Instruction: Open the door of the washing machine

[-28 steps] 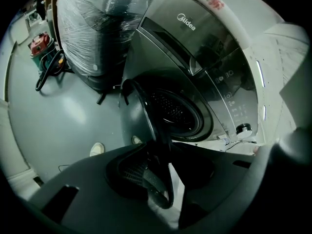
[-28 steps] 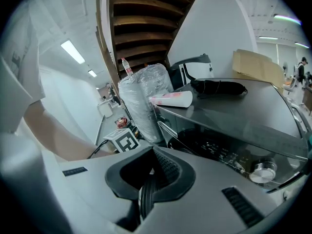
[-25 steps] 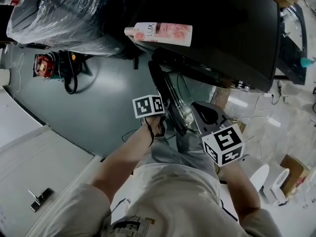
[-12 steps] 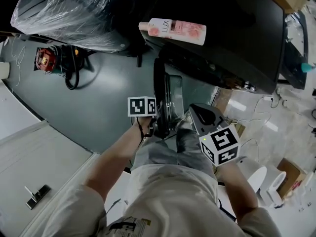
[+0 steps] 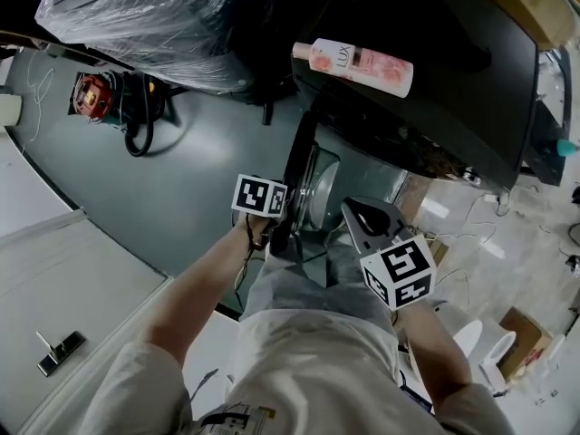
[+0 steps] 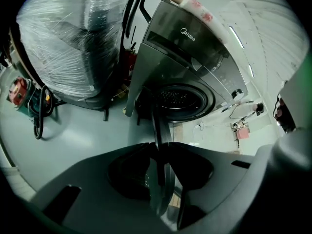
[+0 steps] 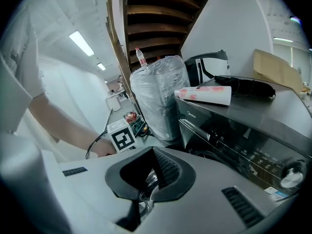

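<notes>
Swung further out since a second ago, along with the left claw (image 6: 161, 144) now closing on its edge: door (image 5: 295, 170), edge-on at mid-frame. Just right of it, right claw (image 5: 353, 211), pinched shut on nothing. Beyond, washer (image 6: 180, 57), drum mouth uncovered. On top, upper right, bottle (image 5: 361, 65); upper left, wrapped bundle (image 5: 154, 25).

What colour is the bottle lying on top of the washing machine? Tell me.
Pink and white bottle, clearest in the head view.
</notes>
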